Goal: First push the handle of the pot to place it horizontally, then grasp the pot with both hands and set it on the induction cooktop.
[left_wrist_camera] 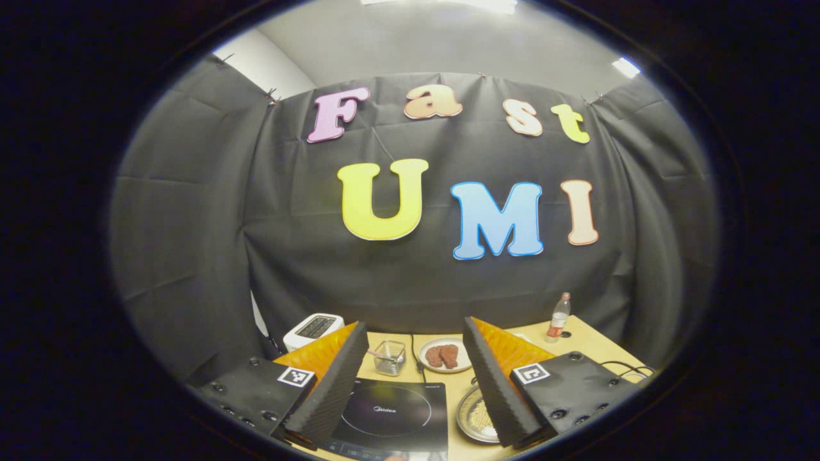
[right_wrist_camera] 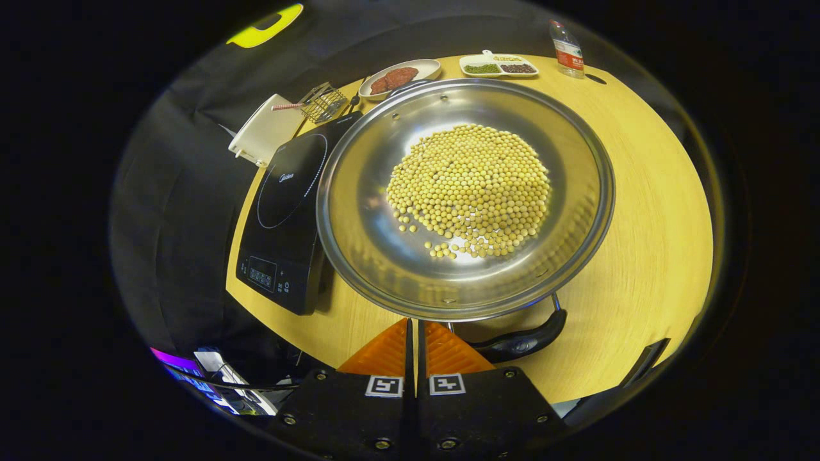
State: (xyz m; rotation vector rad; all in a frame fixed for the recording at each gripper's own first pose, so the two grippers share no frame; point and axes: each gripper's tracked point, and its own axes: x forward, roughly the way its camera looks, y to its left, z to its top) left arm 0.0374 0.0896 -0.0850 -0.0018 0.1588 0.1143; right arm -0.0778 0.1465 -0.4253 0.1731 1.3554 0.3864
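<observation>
A wide steel pot (right_wrist_camera: pixel 365 186) holding a heap of soybeans (right_wrist_camera: pixel 471 186) stands on the wooden table, its left rim over the edge of the black induction cooktop (right_wrist_camera: pixel 285 198). Its black handle (right_wrist_camera: pixel 522 342) lies low at the near side, pointing right. My right gripper (right_wrist_camera: pixel 415 321) is shut, its tips at the pot's near rim, just left of the handle. In the left gripper view, my left gripper (left_wrist_camera: pixel 415 326) is open and raised, facing the wall, with the cooktop (left_wrist_camera: pixel 391 410) between its fingers and the pot (left_wrist_camera: pixel 475 416) partly behind its right finger.
A white toaster (left_wrist_camera: pixel 312 328) and a small glass container (left_wrist_camera: pixel 389 357) stand behind the cooktop. A plate of reddish pieces (right_wrist_camera: pixel 397 77), a divided dish of beans (right_wrist_camera: pixel 500 64) and a bottle (right_wrist_camera: pixel 567 51) line the far side. The table's edge (right_wrist_camera: pixel 269 307) runs close to the cooktop's front.
</observation>
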